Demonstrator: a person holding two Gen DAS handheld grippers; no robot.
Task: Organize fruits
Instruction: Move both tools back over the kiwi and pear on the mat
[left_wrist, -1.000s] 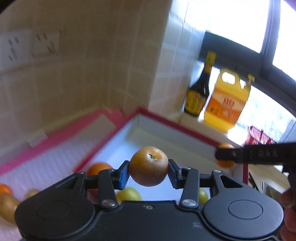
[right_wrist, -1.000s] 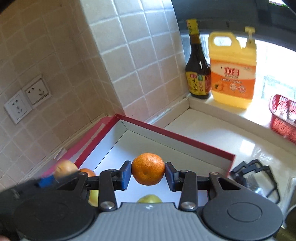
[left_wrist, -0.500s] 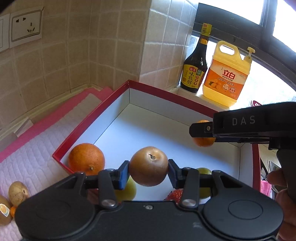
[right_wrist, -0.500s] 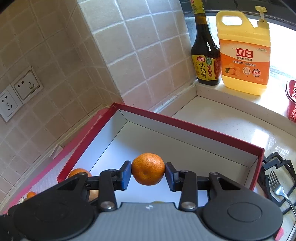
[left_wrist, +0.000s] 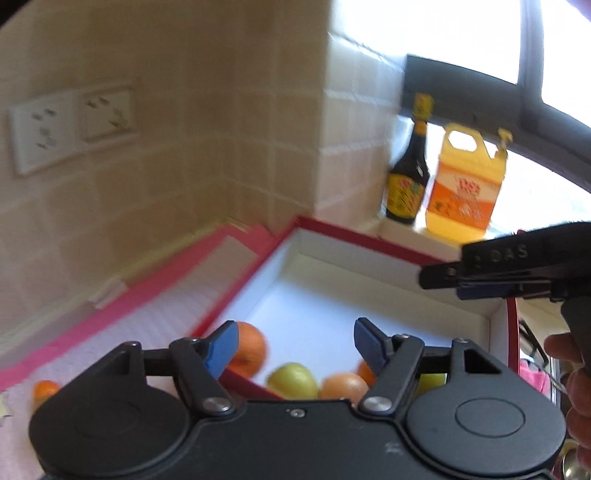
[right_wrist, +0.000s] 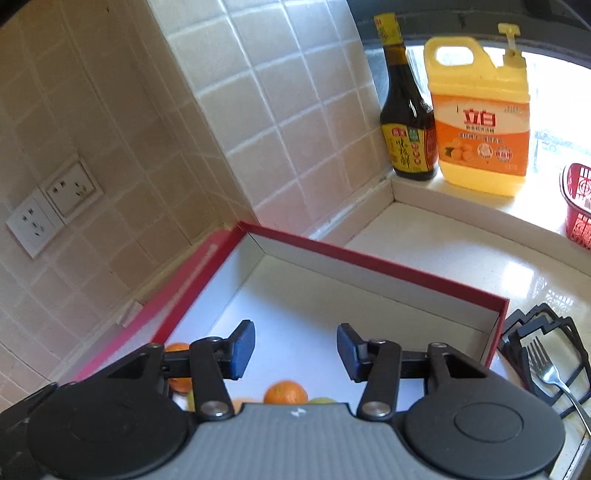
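**Both grippers empty over the red-rimmed fruit box**

The left gripper (left_wrist: 293, 345) has its blue-padded fingers (left_wrist: 221, 347) spread apart with nothing between them. The right gripper (right_wrist: 295, 349) is likewise spread wide and empty; seen from the left wrist view it appears side-on at the right edge, held by a hand (left_wrist: 570, 373).

The red-rimmed box (right_wrist: 373, 258), white inside, sits in the corner of the worktop (right_wrist: 461, 251). Fruit lies at its near end: a mandarin (right_wrist: 286, 392) just below the right gripper, an orange (right_wrist: 177, 349) at the near left wall behind the left finger, and a green fruit's top just beside the mandarin. The blurred left wrist view shows a large orange (left_wrist: 251, 347), a yellow-green apple (left_wrist: 292, 380), and a tan round fruit (left_wrist: 343, 386) touching it.

Outside the box, to its left, a small orange fruit (left_wrist: 45, 389) rests on a pink-edged white mat (left_wrist: 155, 295).

On the window ledge stand a dark sauce bottle (right_wrist: 406, 110) and a yellow detergent jug (right_wrist: 480, 125), side by side. A red basket (right_wrist: 578, 203) sits at the far right. A fork (right_wrist: 546, 369) lies on a black stove grate (right_wrist: 535, 332) beside the box. Two wall sockets (right_wrist: 51, 206) are set in the beige tiled wall (right_wrist: 258, 110).
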